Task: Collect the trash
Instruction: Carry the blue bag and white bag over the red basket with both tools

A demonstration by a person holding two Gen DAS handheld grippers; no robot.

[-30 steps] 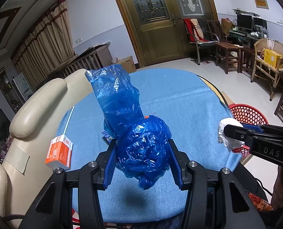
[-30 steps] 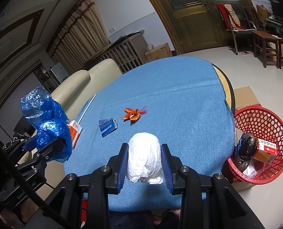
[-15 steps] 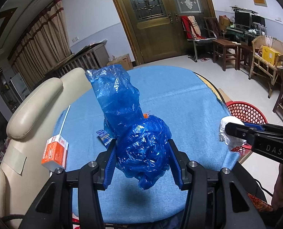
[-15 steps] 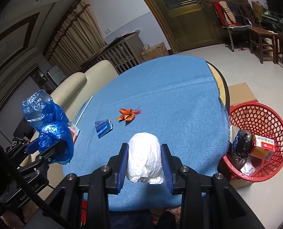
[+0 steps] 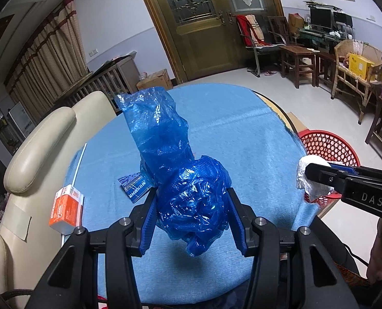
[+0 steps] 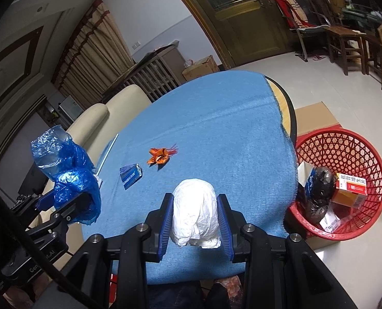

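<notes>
My left gripper [image 5: 192,219] is shut on a crumpled blue plastic bag [image 5: 180,180], held above the blue tablecloth [image 5: 242,139]; the same bag [image 6: 67,175] shows at the left of the right wrist view. My right gripper [image 6: 194,221] is shut on a crumpled white paper wad [image 6: 194,213] over the table's near edge; the wad [image 5: 309,177] also appears at the right of the left wrist view. On the cloth lie a small blue packet [image 6: 130,176], an orange wrapper [image 6: 160,155] and an orange-and-white box [image 5: 66,209]. A red mesh basket [image 6: 345,154] stands on the floor to the right.
The basket holds a black bag [image 6: 319,193] and an orange box [image 6: 350,189]. A cardboard box [image 6: 314,118] sits behind it. A cream sofa [image 5: 36,154] borders the table on the left. A white straw [image 5: 78,162] lies near the left table edge. Chairs and a door stand far behind.
The right gripper with the white wad has shifted slightly toward the red basket, which now shows more fully. The left gripper and blue bag have stayed nearly still.
</notes>
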